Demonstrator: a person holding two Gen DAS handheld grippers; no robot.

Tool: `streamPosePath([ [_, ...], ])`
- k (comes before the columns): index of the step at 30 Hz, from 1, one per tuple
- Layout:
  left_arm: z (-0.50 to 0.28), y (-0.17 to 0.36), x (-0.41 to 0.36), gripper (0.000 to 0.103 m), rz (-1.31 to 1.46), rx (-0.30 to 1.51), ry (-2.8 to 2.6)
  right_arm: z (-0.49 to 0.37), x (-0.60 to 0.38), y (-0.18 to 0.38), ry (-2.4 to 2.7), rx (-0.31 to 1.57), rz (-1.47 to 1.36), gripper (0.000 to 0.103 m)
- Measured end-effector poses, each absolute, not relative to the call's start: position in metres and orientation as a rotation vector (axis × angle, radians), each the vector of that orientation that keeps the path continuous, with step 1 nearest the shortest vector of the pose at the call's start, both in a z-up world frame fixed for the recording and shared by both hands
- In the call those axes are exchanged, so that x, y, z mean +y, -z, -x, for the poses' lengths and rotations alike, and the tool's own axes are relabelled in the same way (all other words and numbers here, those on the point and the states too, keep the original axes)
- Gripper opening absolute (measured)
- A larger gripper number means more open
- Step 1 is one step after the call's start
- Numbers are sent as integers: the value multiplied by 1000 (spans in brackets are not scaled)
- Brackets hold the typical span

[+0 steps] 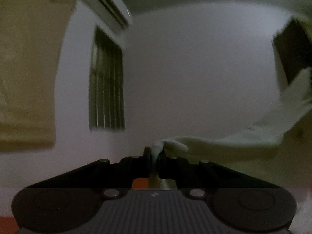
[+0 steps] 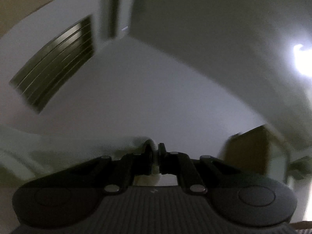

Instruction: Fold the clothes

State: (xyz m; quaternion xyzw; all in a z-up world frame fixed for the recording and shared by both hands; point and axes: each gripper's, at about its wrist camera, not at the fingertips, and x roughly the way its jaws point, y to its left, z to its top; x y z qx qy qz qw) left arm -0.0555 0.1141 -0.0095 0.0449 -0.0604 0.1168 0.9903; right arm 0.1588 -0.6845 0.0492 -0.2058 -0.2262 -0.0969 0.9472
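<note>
Cloth (image 1: 224, 144), pale and soft, hangs in the air between two grippers, both raised toward the walls and ceiling. The left gripper (image 1: 155, 157) pinches one bunched edge between its nearly closed jaws, and the fabric trails off to its right. The right gripper (image 2: 155, 154) clamps another edge, with the fabric spreading to its left. Behind are a louvred window (image 1: 106, 83), an air conditioner (image 1: 103, 2), a beige curtain (image 1: 27, 68) and a bright lamp (image 2: 302, 60).

White cloth (image 1: 224, 142); black grippers; dark slatted window (image 1: 106, 85).
</note>
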Motion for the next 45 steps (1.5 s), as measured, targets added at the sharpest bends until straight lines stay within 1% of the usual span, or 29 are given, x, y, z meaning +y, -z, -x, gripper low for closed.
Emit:
streamPosePath([
  [4,79,-77,109,6,-60,-234,-205,-107,-716,-133,236,-529,372,7],
  [6,88,-118,104,6,-67,-287,-192,-49,-739,-167,240,-537,348,7],
  [9,96,-174,100,6,-65,-341,-179,-23,-749,-210,239,-528,292,7],
  [12,86,-204,92,6,-93,-371,-194,-14,-755,-240,253,-538,248,7],
  [14,46,-189,82,6,-126,-287,-195,-20,-761,-245,260,-533,227,7],
  [16,5,-173,73,6,-158,-203,-195,-38,-767,-233,256,-475,207,7],
  [19,-55,-150,59,6,-206,-76,-194,-97,-766,-198,273,-331,224,7],
  [21,-99,-130,50,6,-239,17,-192,-157,-764,-148,303,-216,290,7],
  [23,-171,-79,45,6,-278,184,-183,-219,-761,-98,346,-94,404,7],
  [25,-247,-22,40,7,-270,373,-162,-277,-765,-30,374,58,511,7],
  [26,-280,8,35,10,-287,487,-160,-301,-766,0,382,129,557,7],
  [27,-313,37,30,13,-303,600,-158,-304,-766,13,342,185,542,11],
  [28,-342,65,26,20,-315,707,-165,-308,-766,26,302,242,528,29],
  [29,-358,85,25,24,-313,792,-201,-311,-767,39,261,298,512,41],
  [30,-369,103,24,24,-308,852,-224,-315,-767,52,220,354,497,55],
  [31,-369,112,26,37,-296,835,-209,-319,-767,65,179,410,481,55],
  [32,-368,120,28,63,-285,819,-195,-322,-767,77,138,465,464,55],
  [33,-367,129,29,73,-281,811,-169,-326,-768,90,96,520,448,55],
  [34,-364,139,30,76,-306,822,-116,-329,-768,103,55,575,430,55],
  [35,-358,149,32,72,-349,825,-84,-333,-768,116,13,630,413,55],
  [37,-337,164,37,72,-401,835,-28,-338,-769,140,-68,732,376,55],
  [39,-311,176,50,77,-388,844,55,-309,-777,132,-74,706,331,57],
  [41,-268,188,60,82,-418,831,124,-280,-784,124,-80,679,286,59],
  [42,-245,195,64,84,-435,820,160,-265,-788,120,-83,666,263,64],
  [43,-223,201,70,84,-450,812,195,-251,-792,116,-86,653,241,71],
  [45,-194,212,89,85,-457,827,250,-218,-802,115,-76,654,208,79],
])
